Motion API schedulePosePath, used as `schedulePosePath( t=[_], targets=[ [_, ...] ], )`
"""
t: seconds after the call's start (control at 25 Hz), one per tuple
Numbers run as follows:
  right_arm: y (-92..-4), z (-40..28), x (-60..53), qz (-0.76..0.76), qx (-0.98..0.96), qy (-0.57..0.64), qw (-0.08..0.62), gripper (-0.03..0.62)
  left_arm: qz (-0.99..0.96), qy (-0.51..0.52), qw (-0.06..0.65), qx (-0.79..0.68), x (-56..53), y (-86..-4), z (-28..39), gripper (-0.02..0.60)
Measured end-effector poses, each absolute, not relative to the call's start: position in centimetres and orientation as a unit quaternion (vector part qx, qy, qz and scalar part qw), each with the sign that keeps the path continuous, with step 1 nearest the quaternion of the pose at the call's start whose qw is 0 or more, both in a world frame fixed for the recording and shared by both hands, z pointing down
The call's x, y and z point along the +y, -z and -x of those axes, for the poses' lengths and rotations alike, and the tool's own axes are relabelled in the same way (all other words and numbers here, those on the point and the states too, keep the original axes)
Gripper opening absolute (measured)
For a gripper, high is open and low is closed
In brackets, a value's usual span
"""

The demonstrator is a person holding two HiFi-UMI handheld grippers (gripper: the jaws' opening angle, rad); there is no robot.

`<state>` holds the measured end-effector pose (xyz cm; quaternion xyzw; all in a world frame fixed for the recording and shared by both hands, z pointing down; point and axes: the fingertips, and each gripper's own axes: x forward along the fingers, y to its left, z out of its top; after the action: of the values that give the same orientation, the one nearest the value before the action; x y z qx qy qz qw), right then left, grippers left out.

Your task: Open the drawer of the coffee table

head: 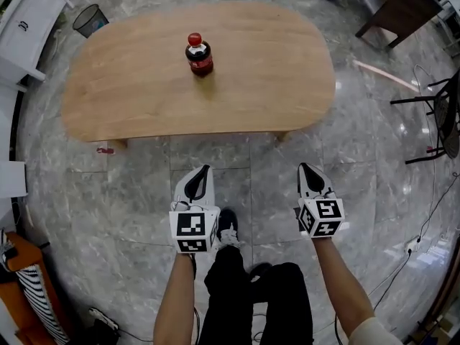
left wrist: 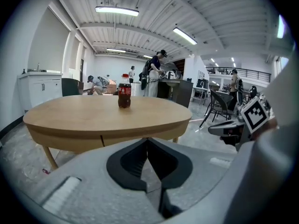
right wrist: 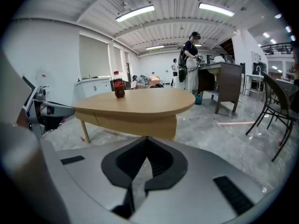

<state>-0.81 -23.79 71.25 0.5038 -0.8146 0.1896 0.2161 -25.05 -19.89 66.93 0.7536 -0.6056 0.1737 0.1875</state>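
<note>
Drawer front (left wrist: 122,139), a light wood panel, sits flush in the apron of the oval light wood coffee table (head: 273,70), on the long side facing the person. It reads as closed. A vertical seam marks its edge in both gripper views (right wrist: 135,124). The head view does not show it, since the table top overhangs it.

Left gripper (head: 205,171), grey with black jaw pads and a marker cube, is fully closed. Its 2 jaws meet at the tips (left wrist: 147,140) with nothing between them. It touches nothing and is held above the grey marble floor (head: 108,192), short of the table edge and well apart from the drawer front.

Right gripper (head: 305,169), of the same build, is also fully closed. Its 2 jaws are tip to tip (right wrist: 147,139), empty and clear of all surfaces. It is level with the left gripper, and the 2 point side by side toward the near edge of the table.

1 dark cola bottle with a red cap (head: 198,54) stands upright near the middle of the table top.
</note>
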Motion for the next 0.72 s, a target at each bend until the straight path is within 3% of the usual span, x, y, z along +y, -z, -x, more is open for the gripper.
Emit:
schedulePosePath(
  t=[0.28,0.72],
  targets=[
    [-77.5,1.7,-26.6,-0.513,-0.820,-0.166,0.192,0.015,-0.740,-0.169,0.164,-0.630,-21.8,-73.5,27.9,0.011],
    [-78.8,0.5,-30.8,-0.520,-0.839,-0.099,0.128,0.015,-0.739,-0.135,0.094,-0.654,-25.4,-76.2,28.8,0.011]
  ],
)
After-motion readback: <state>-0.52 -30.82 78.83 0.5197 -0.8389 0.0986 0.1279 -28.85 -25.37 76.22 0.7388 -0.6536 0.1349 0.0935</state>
